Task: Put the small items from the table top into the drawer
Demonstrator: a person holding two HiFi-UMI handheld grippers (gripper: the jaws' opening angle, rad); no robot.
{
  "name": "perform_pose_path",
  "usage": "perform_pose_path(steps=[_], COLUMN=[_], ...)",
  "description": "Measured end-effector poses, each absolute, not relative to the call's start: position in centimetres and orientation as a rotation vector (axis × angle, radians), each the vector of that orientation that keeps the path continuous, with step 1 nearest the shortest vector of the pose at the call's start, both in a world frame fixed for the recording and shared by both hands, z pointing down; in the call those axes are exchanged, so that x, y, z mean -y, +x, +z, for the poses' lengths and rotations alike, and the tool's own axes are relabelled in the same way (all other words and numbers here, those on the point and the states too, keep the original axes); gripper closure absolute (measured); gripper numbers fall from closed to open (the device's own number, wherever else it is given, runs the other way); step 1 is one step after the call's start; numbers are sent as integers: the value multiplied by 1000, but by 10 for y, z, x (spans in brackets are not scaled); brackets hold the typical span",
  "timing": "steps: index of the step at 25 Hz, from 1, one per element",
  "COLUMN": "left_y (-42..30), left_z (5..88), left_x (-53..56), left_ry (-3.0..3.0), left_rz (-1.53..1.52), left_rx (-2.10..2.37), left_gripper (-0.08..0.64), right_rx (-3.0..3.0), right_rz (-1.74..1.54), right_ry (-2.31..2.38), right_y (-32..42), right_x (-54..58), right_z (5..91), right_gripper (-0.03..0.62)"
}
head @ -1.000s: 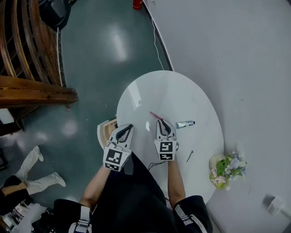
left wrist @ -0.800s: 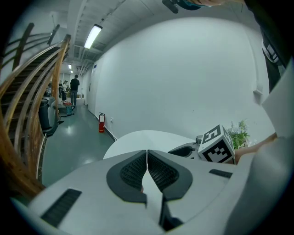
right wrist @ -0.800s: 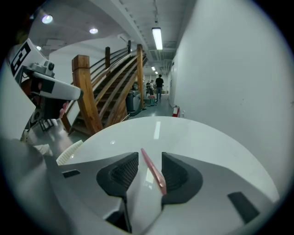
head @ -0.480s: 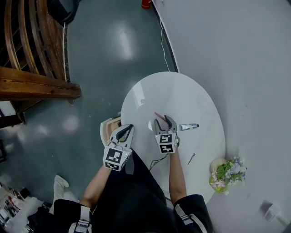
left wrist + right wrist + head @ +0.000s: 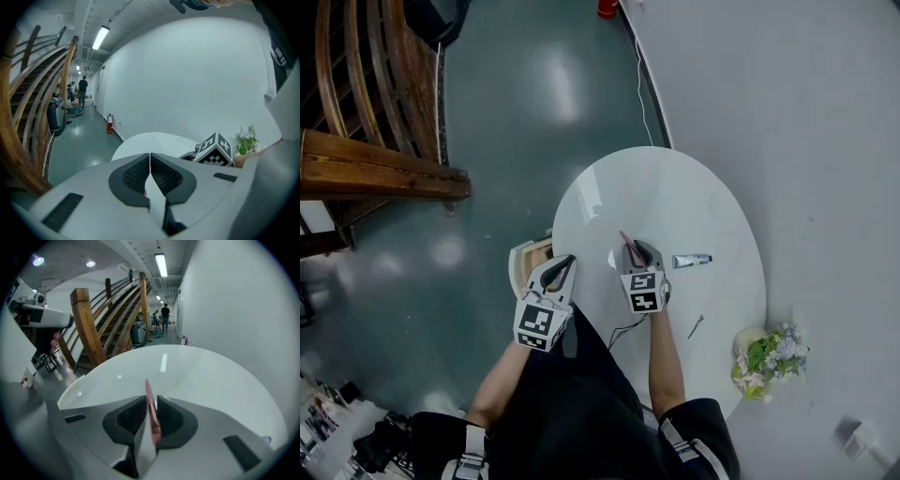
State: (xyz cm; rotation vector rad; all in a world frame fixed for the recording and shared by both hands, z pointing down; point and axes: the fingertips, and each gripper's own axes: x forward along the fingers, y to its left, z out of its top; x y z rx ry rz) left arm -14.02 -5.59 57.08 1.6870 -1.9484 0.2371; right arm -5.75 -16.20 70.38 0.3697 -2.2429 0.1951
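Note:
A thin pink pen lies on the white oval table. My right gripper is down over its near end. In the right gripper view the pen runs between the two pads, lying along the right one, with a thin dark gap at the left pad. The jaws of that right gripper have just been closing on it. My left gripper hangs shut and empty above the open tan drawer at the table's left edge. The left gripper shows its pads pressed together.
A small grey tube lies right of the pen, and a small dark item lies nearer me. A flower pot stands at the table's near right edge. A white wall runs along the right; a wooden staircase rises at left.
The right gripper went from shut to wide open, sank onto the pen, and its jaws now stand narrower around it. The left gripper stayed where it was.

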Motion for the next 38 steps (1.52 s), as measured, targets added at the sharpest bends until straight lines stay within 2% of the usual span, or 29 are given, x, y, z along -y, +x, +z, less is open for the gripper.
perform_pose_path(steps=[1,2,12,27,38], left_y=[-139,-139,-143,-157,-169], left_z=[572,573,550,520,542], left_x=[54,51,32,-38,-109], left_ry=[1685,1684,1682,1666,1562], left_rz=[238,238,231,183,121], left_rx=[1947,1948,2012,2118,2124], left_gripper=[537,537,537,537,537], right_rx=[2240,2238,2321,2523,2534], right_rz=[192,193,264,241,220], right_ry=[372,376,378,356,182], right_y=[-58,-58,-66,-74,-88], right_x=[161,161,146,53,-47], right_z=[704,704,671,561,566], right_gripper=[521,526,528,528,528])
